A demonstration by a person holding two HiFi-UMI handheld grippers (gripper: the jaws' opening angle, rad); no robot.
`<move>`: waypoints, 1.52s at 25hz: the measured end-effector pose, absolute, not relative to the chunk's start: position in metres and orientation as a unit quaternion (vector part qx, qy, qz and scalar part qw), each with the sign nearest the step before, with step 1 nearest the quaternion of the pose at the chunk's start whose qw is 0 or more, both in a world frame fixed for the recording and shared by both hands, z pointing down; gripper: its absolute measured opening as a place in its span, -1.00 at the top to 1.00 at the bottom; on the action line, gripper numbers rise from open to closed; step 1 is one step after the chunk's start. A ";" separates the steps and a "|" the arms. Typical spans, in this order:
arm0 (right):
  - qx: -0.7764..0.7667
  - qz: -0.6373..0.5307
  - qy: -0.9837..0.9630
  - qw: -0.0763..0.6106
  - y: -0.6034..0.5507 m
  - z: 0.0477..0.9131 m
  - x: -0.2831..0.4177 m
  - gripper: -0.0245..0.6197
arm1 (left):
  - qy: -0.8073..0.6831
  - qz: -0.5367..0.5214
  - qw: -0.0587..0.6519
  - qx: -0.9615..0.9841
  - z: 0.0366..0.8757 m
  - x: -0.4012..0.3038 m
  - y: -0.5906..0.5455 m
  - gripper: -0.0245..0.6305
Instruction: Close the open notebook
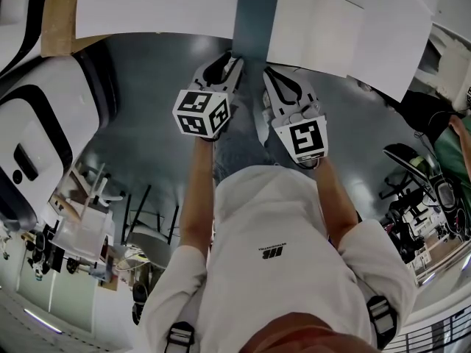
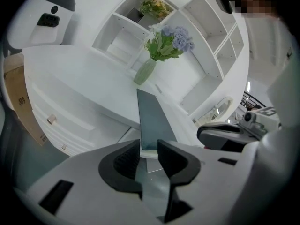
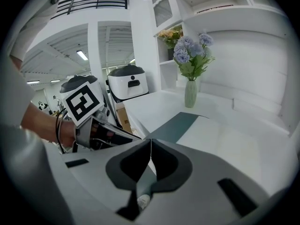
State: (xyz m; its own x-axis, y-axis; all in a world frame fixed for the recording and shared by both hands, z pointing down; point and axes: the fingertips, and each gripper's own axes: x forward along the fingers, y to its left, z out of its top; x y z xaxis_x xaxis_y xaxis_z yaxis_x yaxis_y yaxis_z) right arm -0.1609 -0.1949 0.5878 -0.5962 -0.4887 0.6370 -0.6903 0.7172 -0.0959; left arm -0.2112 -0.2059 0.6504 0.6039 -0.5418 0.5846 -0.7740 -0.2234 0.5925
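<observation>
R gripper [image 3: 150,143]: jaws pressed together on a thin edge of the notebook [image 3: 174,125]. Its grey cover runs fwd from the tips across the white desk [image 2: 79,74] twd the vase of flowers [image 3: 191,92], which stands well ahead & a bit right. L gripper [image 2: 149,145]: jaws apart, nothing gripped. The cover's near end lines up w/ the gap, at or just past the tips; can't tell if touching. L gripper sits close on R gripper's left, marker cube [image 3: 83,102] facing up. White shelves [image 2: 206,27] behind the vase
</observation>
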 end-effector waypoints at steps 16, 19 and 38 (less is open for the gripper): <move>0.344 0.168 -0.874 0.299 -0.201 0.587 -0.159 0.93 | -0.439 0.157 0.461 0.755 0.651 -0.217 -0.210 0.93; 0.344 0.166 -0.875 0.297 -0.203 0.586 -0.159 0.93 | -0.443 0.159 0.456 0.755 0.648 -0.216 -0.210 0.93; 0.357 0.144 -0.880 0.279 -0.207 0.553 -0.135 0.93 | -0.462 0.163 0.422 0.763 0.598 -0.203 -0.208 0.93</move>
State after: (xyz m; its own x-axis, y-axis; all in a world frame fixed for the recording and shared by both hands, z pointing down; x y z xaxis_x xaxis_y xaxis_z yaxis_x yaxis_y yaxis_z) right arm -0.1351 -0.2065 0.5531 -0.5903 -0.5472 0.5934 -0.7079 0.7042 -0.0548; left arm -0.2027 -0.2082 0.5980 0.5200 -0.5671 0.6388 -0.8426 -0.2177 0.4926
